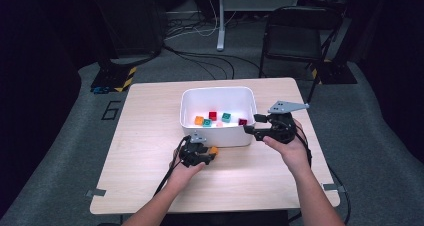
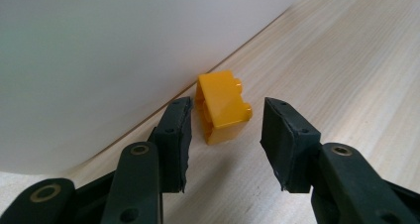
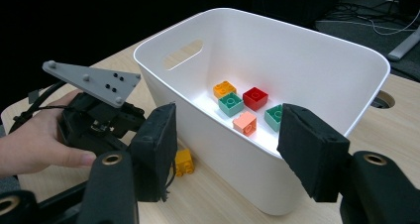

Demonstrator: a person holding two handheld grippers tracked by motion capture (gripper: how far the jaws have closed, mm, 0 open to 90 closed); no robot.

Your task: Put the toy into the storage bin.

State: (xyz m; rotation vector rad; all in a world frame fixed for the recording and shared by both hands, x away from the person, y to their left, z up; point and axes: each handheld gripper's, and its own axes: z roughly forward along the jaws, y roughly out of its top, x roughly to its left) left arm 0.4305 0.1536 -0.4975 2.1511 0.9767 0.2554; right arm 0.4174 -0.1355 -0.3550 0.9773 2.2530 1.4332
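Observation:
A yellow brick (image 2: 223, 107) lies on its side on the wooden table (image 1: 150, 136), close against the white bin's outer wall (image 2: 99, 60). My left gripper (image 2: 228, 115) stands open around the brick: the left pad is right beside it and the right pad stands apart. From above, the left gripper (image 1: 210, 153) sits at the bin's front wall with the brick (image 1: 214, 149) at its tips. My right gripper (image 3: 229, 120) is open, its jaws on either side of the bin's near wall without pressing it. It hovers at the bin's front right corner (image 1: 252, 124).
The white bin (image 1: 190, 98) holds several loose bricks: orange (image 3: 224, 88), red (image 3: 255, 97), green (image 3: 231, 104), salmon (image 3: 245, 122). A black chair (image 1: 295, 36) and cables stand on the floor beyond the table. Bare wood lies to the bin's left and along the table's front edge.

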